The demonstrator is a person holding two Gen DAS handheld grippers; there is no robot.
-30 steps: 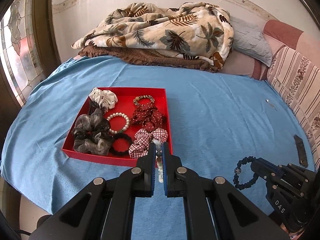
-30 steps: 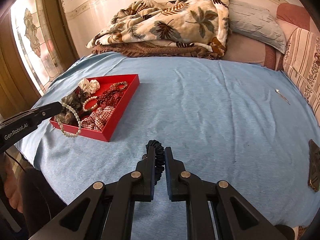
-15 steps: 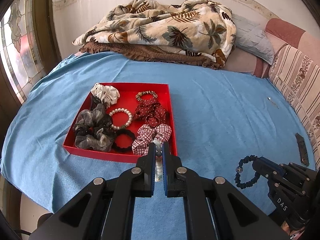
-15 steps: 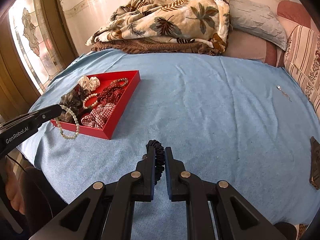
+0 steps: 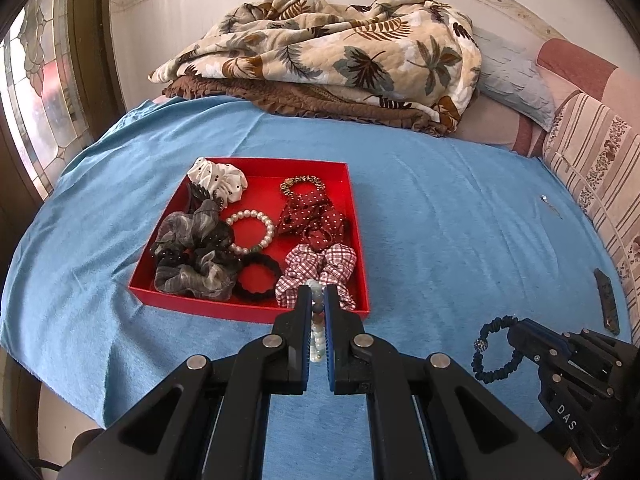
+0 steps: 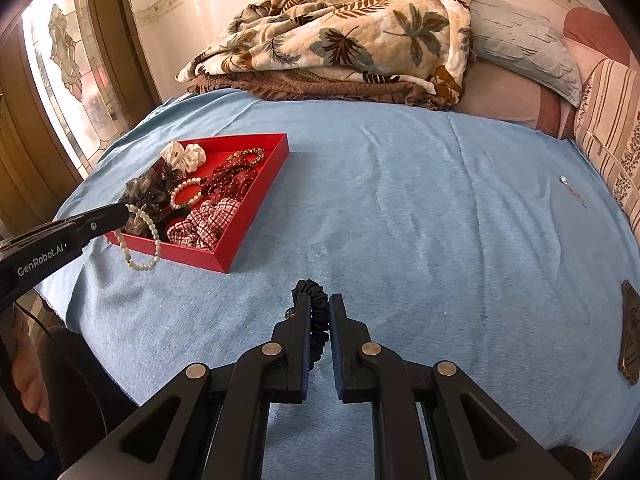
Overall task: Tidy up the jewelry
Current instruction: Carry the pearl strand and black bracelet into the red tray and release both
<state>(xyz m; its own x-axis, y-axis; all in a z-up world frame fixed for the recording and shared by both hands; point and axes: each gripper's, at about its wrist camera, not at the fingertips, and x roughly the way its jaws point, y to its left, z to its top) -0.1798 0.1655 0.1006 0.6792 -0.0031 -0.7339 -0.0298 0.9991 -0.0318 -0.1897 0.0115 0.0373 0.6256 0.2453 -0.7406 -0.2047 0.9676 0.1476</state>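
Comparing with a second ago, we have carried the left gripper (image 5: 316, 300) slightly closer to the red tray (image 5: 256, 312), so its fingertips now sit over the tray's near right corner, and the pearl bracelet (image 6: 140, 240) hangs at the near edge. Our left gripper is clamped almost fully together on that bracelet, whose pale beads dangle in a loop below the tips, above the blue bedsheet (image 6: 400, 220). Our right gripper (image 6: 319, 308) holds its place, pinched narrowly on a black hair tie (image 6: 316, 300) with a small sparkly bead, raised over the sheet to the right of the tray. Inside the tray lie a checked scrunchie (image 5: 320, 268), a grey scrunchie (image 5: 192, 256), a white scrunchie (image 5: 218, 178), a red dotted scrunchie (image 5: 312, 216), a second pearl bracelet (image 5: 252, 232) and a black band (image 5: 256, 280). We read "GenRobot.AI" on the left gripper and "DAS" on the right.
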